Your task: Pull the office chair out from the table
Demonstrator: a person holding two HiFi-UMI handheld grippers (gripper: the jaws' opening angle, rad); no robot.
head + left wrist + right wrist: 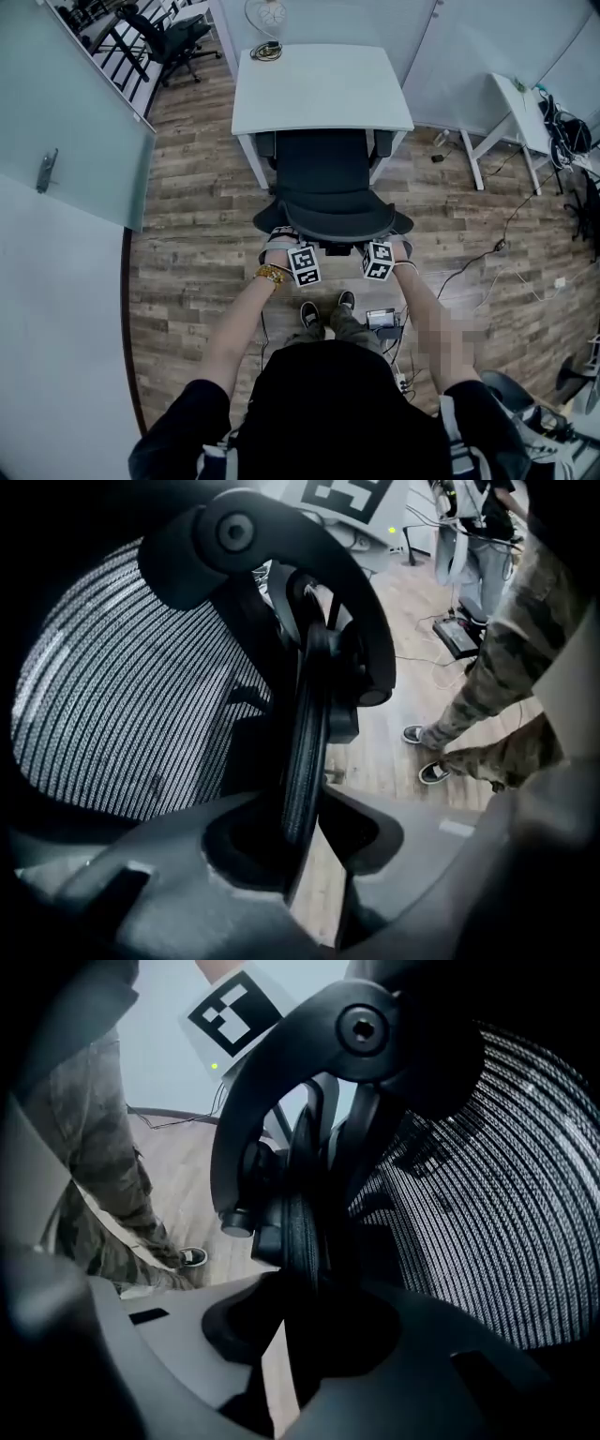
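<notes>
**Around you: floor, door, spare furniture**

You've got wood-plank floor (197, 244) underneath. On your left stands a frosted glass door (66, 122) with a metal handle (46, 171). Top left, there's a second black chair (178, 42) on its own. Over on your right is a second white tabletop (517, 108), a tangle of cables (567, 127) just beside it, and a black cord (502, 246) trailing across the planks. A small black box (382, 320) sits on the floor close by you.

"What's underfoot?"

"A wood-plank floor (187, 253). The office chair (328, 187) stands on it, its front tucked under the near edge of the white tabletop (323, 89)."

"Anything on that tabletop?"

"A small coiled cord (266, 51) at the far left corner."

"And elsewhere on the floor?"

"Dark shoes (310, 315) just behind the chair, a black cable (487, 251) trailing off to the right, and a second white table (514, 108) near the right wall."
</notes>
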